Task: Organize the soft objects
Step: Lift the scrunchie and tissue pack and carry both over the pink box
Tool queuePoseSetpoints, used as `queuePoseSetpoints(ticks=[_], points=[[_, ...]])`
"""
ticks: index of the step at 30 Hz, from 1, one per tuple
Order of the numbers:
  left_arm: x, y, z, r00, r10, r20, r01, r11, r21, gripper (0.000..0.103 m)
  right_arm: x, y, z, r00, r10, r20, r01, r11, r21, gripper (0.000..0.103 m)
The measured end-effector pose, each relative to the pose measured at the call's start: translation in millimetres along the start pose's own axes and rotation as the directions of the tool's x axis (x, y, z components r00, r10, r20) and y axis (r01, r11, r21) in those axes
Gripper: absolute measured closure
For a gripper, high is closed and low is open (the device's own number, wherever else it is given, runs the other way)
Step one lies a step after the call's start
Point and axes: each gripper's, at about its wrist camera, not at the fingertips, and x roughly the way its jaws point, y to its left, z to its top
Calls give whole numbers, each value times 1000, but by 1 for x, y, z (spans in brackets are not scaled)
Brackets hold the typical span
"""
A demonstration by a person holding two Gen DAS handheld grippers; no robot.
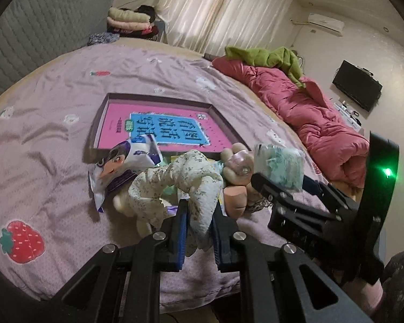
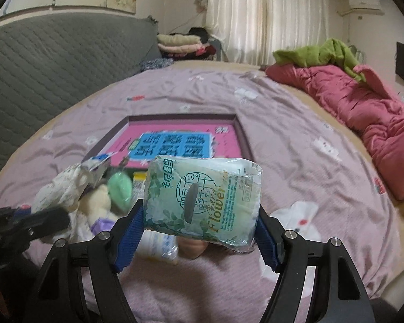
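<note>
The left gripper [image 1: 199,231] pinches a floral cloth [image 1: 180,185] while the right gripper [image 2: 199,231] clamps a tissue pack [image 2: 204,202] (jaws wide) above the bed sheet [image 1: 54,140]

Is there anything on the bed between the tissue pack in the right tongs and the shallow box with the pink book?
Nothing visible blocks it. The tissue pack is held above the bed, and only bare bedspread lies before the box. The pile of soft items sits off to the left.
</note>
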Motion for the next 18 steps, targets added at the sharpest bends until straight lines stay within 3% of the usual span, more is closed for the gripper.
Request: queuePoseSetpoints(ticks=[9,18], points=[[-11,-7,12,995,31,95,-34,999,33,87,-7,-23,15,998,-25,57,23,999,34,27],[-10,-5,32,986,62,152,-72,996,58,87,-3,-26,28,996,1,86,-3,1000,29,27]])
